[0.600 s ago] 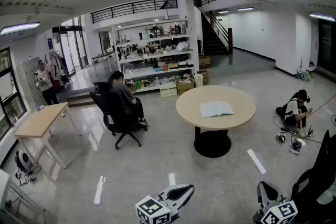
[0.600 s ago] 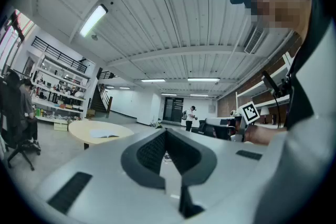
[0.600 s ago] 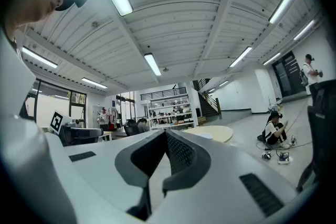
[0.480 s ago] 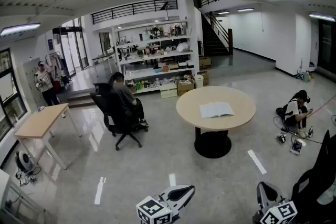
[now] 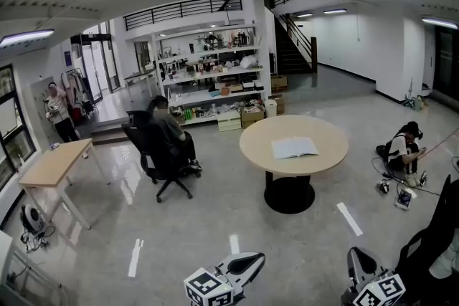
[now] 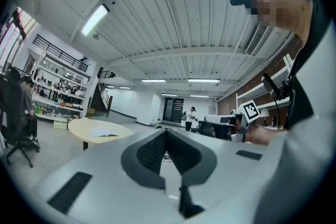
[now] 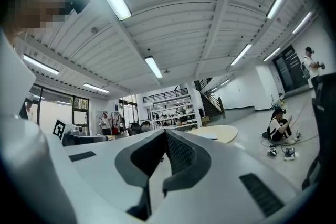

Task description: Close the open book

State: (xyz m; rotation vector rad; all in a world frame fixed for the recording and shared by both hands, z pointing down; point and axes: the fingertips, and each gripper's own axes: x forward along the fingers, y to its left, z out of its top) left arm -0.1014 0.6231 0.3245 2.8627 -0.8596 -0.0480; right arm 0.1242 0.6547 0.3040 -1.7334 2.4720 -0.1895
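An open book lies flat, pages up, on a round tan table with a black pedestal, several steps ahead across the floor. My left gripper and right gripper show at the bottom edge of the head view, far short of the table and held level. In the left gripper view the left gripper is shut and empty, with the book small at the left. In the right gripper view the right gripper is shut and empty, the table beyond it.
A person sits in a black office chair left of the table. A rectangular desk stands at the far left, shelves at the back. Another person sits on the floor at right among cables. A dark chair fills the lower right corner.
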